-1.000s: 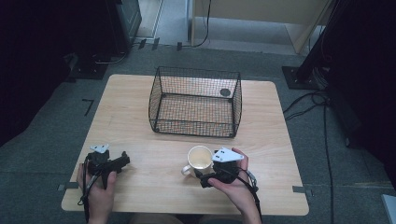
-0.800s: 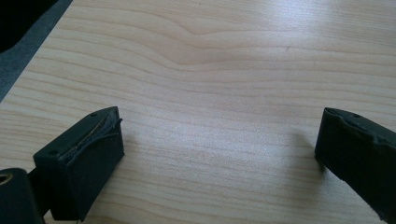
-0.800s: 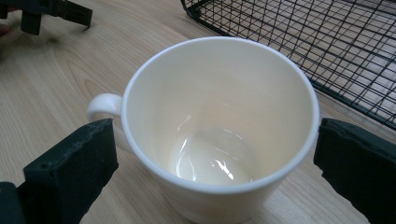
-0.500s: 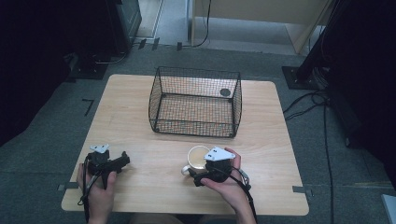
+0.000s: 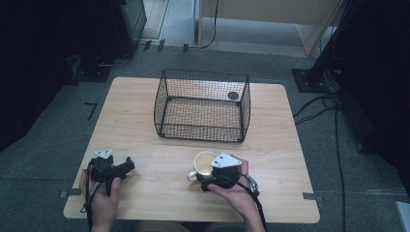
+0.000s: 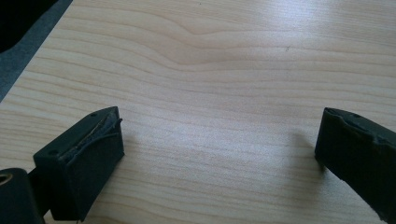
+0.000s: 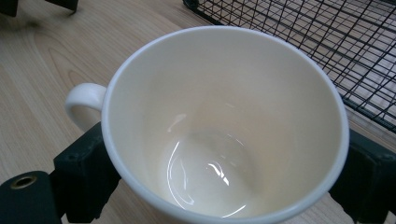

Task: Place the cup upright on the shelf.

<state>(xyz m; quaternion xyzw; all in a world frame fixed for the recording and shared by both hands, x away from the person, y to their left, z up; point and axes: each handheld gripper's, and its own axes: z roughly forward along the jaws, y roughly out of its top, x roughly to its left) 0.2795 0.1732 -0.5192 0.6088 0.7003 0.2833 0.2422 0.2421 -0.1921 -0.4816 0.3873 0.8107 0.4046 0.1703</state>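
A white cup with a handle stands upright and hollow-side up on the wooden table, near its front edge. My right gripper is open, with a jaw on each side of the cup; whether the jaws touch it I cannot tell. In the right gripper view the cup sits between the two black jaws of the right gripper, handle at the left. My left gripper lies low at the front left, open, and in its own view the left gripper has bare wood between its jaws.
A black wire basket stands at the middle back of the table with a small dark round thing inside. Its mesh is close behind the cup. Cables and dark stands surround the table on the floor.
My right gripper has slid left and forward until its jaws flank the cup. The cup and the left gripper have stayed where they were.
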